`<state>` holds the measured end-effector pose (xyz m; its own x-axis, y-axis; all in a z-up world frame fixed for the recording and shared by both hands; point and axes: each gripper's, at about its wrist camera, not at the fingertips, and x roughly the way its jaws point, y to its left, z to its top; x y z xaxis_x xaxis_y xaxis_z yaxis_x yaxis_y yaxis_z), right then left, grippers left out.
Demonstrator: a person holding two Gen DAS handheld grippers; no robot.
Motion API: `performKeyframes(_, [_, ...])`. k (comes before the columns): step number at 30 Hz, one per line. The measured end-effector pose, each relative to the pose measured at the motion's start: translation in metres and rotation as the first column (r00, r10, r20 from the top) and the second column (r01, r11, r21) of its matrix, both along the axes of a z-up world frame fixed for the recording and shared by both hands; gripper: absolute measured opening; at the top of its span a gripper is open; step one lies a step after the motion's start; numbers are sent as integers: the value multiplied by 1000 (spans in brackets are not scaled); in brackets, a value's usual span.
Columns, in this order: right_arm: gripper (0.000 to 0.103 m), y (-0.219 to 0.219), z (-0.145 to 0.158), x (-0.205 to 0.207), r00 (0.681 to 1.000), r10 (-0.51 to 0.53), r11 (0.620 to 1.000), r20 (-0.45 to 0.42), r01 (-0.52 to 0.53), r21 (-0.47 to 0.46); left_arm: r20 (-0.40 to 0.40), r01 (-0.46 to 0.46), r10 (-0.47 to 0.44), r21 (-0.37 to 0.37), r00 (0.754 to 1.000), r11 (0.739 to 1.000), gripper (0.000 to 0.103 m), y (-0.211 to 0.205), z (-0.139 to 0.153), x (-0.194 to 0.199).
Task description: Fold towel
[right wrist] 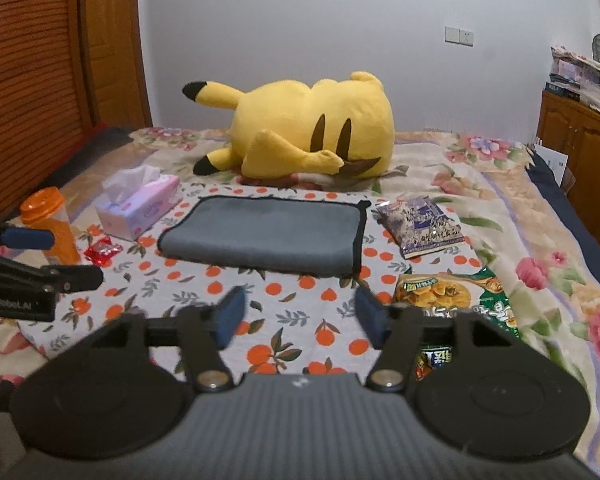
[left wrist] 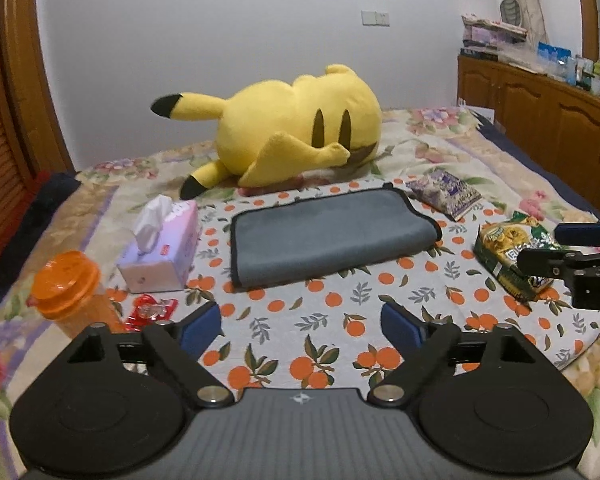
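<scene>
A grey towel [left wrist: 328, 236] with dark edging lies on an orange-print cloth [left wrist: 300, 340] spread over a bed [left wrist: 480, 160], apparently already doubled over once, its rounded fold toward the cameras. Both tools hover short of it and hold nothing: the left tool [left wrist: 300, 326] has its jaws spread wide, the right tool [right wrist: 300, 316] likewise stands wide, each well clear of the fabric. The work appears to sit between folds, or at its close; a further fold would call for both tools to reach forward, pinch the towel's two corners at one end and carry them across to the other. A tissue box [left wrist: 160, 252] and an orange-lidded bottle [left wrist: 70, 292] flank the towel's left side, two snack packets [right wrist: 422, 226] [right wrist: 456, 300] its right, with a yellow plush toy [left wrist: 296, 128] beyond it.
</scene>
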<state>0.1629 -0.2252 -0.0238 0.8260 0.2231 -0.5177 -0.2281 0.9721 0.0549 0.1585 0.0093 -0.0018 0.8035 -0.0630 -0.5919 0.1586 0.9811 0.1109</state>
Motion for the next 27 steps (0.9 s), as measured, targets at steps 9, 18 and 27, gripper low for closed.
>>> performKeyframes(9, [100,-6,19,-23,998,-18,1000,59,17,15,54,-18,18,-14,998,1000,103,3,21,-29])
performKeyframes(18, [103,-7,25,-40,997,-26,1000,72,26,8,61,-25,24,4,998,1000,103,4,32,-50])
performKeyframes(27, [103,-10,30,-59,995,-25,1000,96,25,11,39,-37,37,-8,999,999,103,3,30,-67])
